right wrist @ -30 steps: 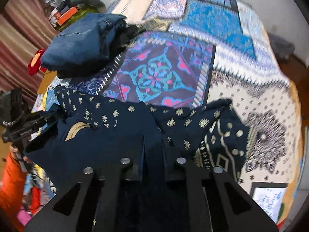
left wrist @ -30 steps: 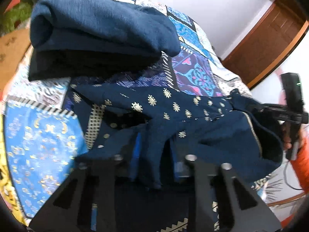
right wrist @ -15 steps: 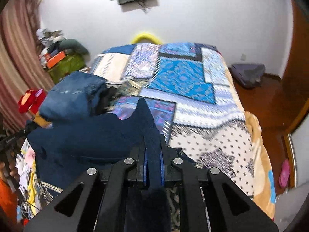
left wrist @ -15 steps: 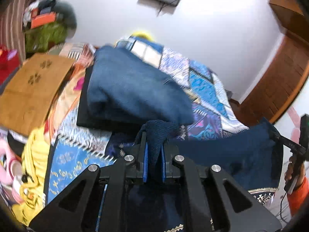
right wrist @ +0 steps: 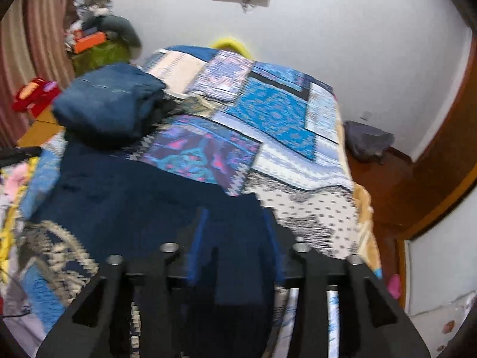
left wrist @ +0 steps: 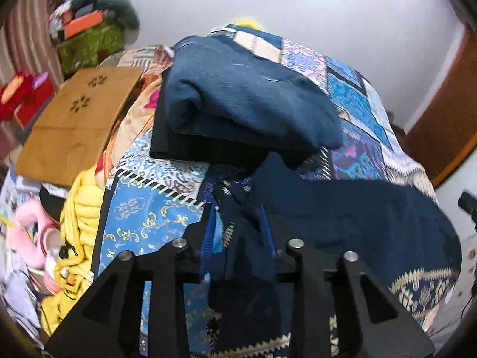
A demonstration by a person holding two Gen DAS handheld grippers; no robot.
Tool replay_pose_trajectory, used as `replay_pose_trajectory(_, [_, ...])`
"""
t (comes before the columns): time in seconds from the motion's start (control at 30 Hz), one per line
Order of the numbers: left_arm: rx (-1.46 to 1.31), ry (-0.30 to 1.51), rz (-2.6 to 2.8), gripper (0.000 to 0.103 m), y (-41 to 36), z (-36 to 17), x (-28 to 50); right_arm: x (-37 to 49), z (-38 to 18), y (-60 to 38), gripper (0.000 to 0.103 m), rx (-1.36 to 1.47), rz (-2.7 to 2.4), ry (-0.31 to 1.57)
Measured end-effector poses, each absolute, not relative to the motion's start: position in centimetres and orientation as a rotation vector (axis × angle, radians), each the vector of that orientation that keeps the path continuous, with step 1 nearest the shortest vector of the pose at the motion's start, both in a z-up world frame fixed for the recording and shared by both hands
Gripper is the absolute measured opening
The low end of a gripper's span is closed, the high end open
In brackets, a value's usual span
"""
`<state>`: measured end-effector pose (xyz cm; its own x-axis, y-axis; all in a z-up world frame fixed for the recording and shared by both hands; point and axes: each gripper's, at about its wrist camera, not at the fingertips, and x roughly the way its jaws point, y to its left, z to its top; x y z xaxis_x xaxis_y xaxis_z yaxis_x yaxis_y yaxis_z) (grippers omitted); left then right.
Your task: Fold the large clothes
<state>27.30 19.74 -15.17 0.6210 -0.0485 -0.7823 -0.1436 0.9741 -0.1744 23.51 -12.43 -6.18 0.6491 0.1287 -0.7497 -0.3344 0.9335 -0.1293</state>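
Note:
A large navy garment (left wrist: 351,208) with a cream patterned border (left wrist: 417,286) is stretched between my two grippers over the patchwork bed. My left gripper (left wrist: 238,232) is shut on one corner of it; cloth hangs down between the fingers. In the right wrist view my right gripper (right wrist: 235,238) is shut on the other corner, and the navy garment (right wrist: 134,191) spreads to the left with its border (right wrist: 56,247) at the lower left. The right gripper's tip (left wrist: 468,203) shows at the right edge of the left wrist view.
A folded stack of blue jeans on black cloth (left wrist: 238,104) sits on the quilt (right wrist: 268,119) beyond the garment; it also shows in the right wrist view (right wrist: 107,107). A brown board (left wrist: 74,119) and yellow clothes (left wrist: 80,208) lie left of the bed. A wooden door (right wrist: 441,149) is on the right.
The garment was lifted off the bed and pulled out flat between the grippers. Both grippers have since lowered a little and moved apart, so the cloth now hangs wider.

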Motion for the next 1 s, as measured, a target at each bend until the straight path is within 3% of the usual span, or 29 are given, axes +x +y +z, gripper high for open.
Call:
replay_pose_trajectory(0.13, [-0.146, 0.890, 0.007, 0.036, 17.0, -14.3, 26.4, 22.0, -5.7, -9.9, 0.044, -0.240, 0.359, 0.815])
replay_pose_trajectory(0.27, [-0.085, 0.853, -0.036, 0.052, 14.0, -13.1, 25.3, 20.9, -6.1, -7.3, 0.046, -0.227, 0.455, 0.840])
replay_pose_trajectory(0.37, [-0.058, 0.847, -0.091, 0.056, 11.9, -12.5, 24.5, 20.1, -7.1, -5.7, 0.062, -0.222, 0.516, 0.861])
replay_pose_trajectory(0.43, [-0.041, 0.858, -0.127, 0.068, 10.6, -12.6, 24.0, 19.5, -8.0, -4.8, 0.064, -0.236, 0.538, 0.866])
replay_pose_trajectory(0.5, [-0.038, 0.871, -0.157, 0.073, 9.6, -13.1, 23.7, 19.1, -9.2, -3.8, 0.064, -0.274, 0.564, 0.895])
replay_pose_trajectory(0.8, [-0.086, 1.042, -0.197, 0.074, 7.9, -18.8, 23.0, 18.1, -12.9, -4.3, 0.064, -0.286, 0.536, 0.998])
replay_pose_trajectory(0.9, [-0.163, 1.055, -0.189, 0.084, 9.0, -20.1, 22.4, 17.9, -13.6, -5.3, 0.064, -0.285, 0.483, 1.014])
replay_pose_trajectory(1.0, [-0.215, 1.058, -0.187, 0.086, 10.2, -20.3, 21.7, 17.6, -13.4, -6.8, 0.064, -0.274, 0.435, 1.000])
